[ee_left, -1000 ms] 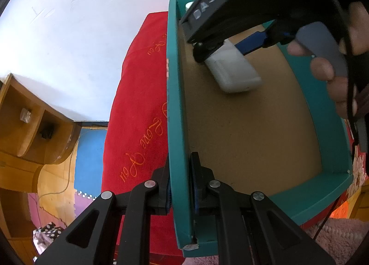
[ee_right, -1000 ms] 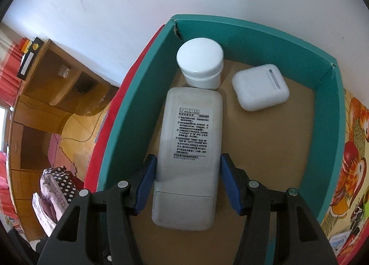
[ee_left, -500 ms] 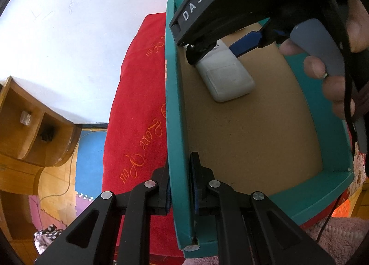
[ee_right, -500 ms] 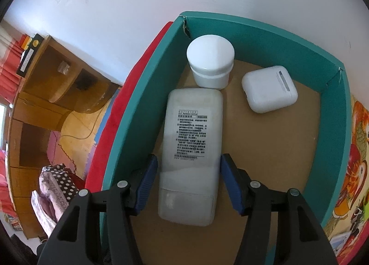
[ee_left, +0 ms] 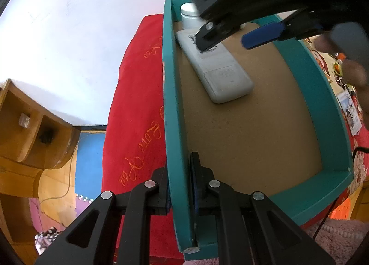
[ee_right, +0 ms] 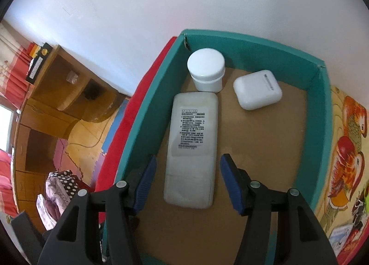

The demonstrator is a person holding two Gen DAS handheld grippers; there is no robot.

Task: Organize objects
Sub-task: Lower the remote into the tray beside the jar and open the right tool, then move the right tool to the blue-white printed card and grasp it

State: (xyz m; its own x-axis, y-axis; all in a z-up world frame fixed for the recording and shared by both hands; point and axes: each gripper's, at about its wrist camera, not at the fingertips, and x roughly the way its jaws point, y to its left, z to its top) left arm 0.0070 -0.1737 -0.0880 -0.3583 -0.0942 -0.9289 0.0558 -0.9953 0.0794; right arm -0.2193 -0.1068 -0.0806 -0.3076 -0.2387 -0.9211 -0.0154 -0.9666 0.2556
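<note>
A teal box [ee_left: 175, 108] with a brown floor sits on a red blanket. My left gripper [ee_left: 181, 186] is shut on its left wall near the front corner. A white remote [ee_right: 192, 145] lies face down in the box along the left wall; it also shows in the left wrist view [ee_left: 216, 69]. My right gripper [ee_right: 188, 181] is open, its blue pads apart on either side of the remote's near end, not touching it. A white round jar [ee_right: 206, 72] stands in the far left corner, and a white earbud case [ee_right: 257, 89] lies to its right.
The red blanket [ee_left: 136, 113] lies left of the box. A wooden cabinet [ee_right: 60, 94] and foam floor mats [ee_left: 88, 161] are further left. A parrot-print cloth [ee_right: 348, 149] lies right of the box. A white wall is behind.
My right gripper opened and let go of the remote, which now rests on the box floor. It drew back a little. The left gripper kept its hold on the box wall.
</note>
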